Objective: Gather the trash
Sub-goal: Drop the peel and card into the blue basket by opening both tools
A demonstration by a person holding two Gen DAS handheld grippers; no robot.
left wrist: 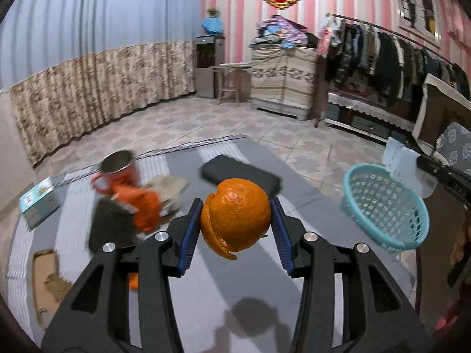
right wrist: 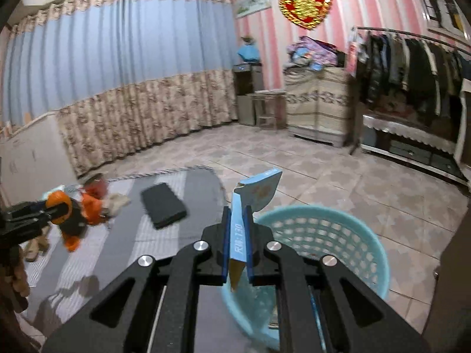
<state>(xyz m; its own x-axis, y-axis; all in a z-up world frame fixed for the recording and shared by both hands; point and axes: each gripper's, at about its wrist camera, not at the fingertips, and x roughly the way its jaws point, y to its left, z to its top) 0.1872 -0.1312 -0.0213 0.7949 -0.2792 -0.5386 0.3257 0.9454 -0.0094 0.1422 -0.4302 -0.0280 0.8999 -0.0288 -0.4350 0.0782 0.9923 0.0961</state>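
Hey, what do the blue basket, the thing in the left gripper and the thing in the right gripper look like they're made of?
Basket: apparently molded plastic, light blue, with a lattice of holes in its wall.
Orange peel, held in the left gripper: fruit rind, dimpled, glossy, curling at the torn edge.
Flattened box, held in the right gripper: probably thin printed cardboard, blue outside, with a brownish inner face at the lower end.
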